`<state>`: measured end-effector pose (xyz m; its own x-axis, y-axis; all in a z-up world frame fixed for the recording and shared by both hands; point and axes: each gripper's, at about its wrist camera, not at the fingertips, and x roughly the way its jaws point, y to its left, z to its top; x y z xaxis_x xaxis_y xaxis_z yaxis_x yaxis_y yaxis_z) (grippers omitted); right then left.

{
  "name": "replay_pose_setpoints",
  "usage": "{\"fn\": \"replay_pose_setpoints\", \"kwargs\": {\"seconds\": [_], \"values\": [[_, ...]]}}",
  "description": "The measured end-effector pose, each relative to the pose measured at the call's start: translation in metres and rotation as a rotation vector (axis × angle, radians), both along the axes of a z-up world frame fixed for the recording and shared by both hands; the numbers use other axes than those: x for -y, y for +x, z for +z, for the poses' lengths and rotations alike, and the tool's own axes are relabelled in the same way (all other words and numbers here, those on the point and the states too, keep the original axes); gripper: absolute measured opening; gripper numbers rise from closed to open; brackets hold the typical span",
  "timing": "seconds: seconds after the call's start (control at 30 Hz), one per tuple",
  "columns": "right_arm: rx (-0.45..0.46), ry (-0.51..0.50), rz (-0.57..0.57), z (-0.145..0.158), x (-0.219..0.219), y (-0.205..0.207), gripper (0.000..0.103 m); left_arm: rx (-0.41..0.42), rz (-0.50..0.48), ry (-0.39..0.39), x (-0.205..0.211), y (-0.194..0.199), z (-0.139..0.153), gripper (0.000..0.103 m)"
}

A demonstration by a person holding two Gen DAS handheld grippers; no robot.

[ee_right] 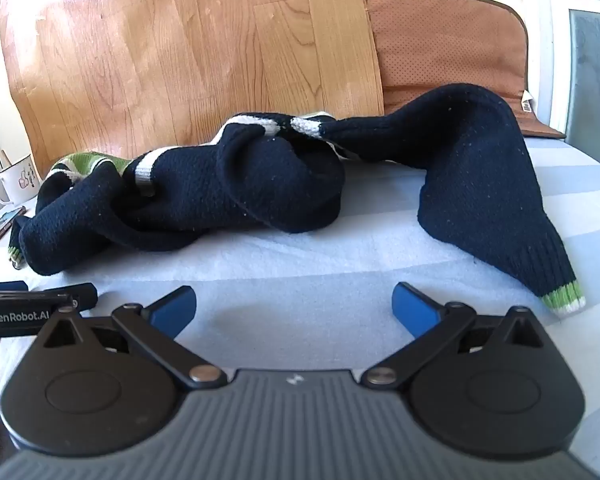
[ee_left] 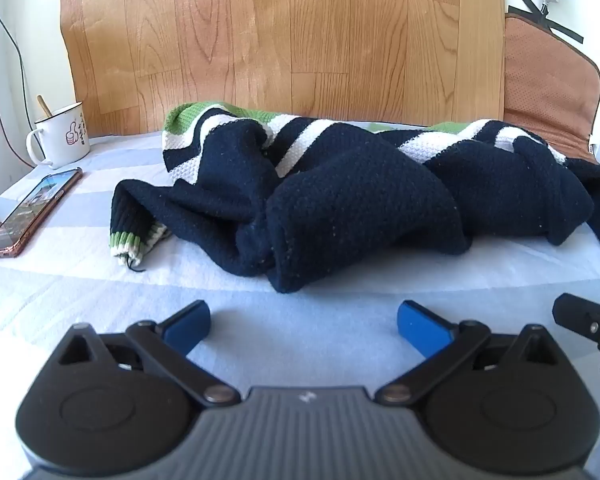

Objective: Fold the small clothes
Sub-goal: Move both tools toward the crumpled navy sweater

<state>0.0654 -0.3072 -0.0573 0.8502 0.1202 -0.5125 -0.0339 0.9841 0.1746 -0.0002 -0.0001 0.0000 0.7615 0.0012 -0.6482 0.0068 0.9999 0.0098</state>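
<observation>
Bedding (ee_left: 340, 320) in pale blue and white stripes covers the surface. Behind the sweater stands a wooden board (ee_left: 280, 32), and a brown cushion (ee_right: 452, 40) leans to the right of it. The sweater (ee_left: 360, 200), navy with white and green stripes, lies crumpled in the middle; one sleeve (ee_right: 500, 208) stretches to its right. Near the sweater, the left gripper (ee_left: 304, 320) and the right gripper (ee_right: 294, 304) hover with fingers spread wide, holding nothing. Left of the sweater are a white mug (ee_left: 60, 136) and a phone (ee_left: 32, 212).
</observation>
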Motion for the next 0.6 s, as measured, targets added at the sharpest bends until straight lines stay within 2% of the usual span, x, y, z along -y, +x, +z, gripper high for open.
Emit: {"fn": "replay_pose_setpoints", "kwargs": {"seconds": [0.4,0.6], "values": [[0.003,0.014,0.003,0.005,-0.006,0.001,0.103,-0.005,0.000,0.000,-0.002,-0.002,0.000,0.103],[0.014,0.050,0.002,0.003,0.006,-0.003,0.103,-0.006,0.000,0.005,0.000,0.000,0.001,0.103]]}}
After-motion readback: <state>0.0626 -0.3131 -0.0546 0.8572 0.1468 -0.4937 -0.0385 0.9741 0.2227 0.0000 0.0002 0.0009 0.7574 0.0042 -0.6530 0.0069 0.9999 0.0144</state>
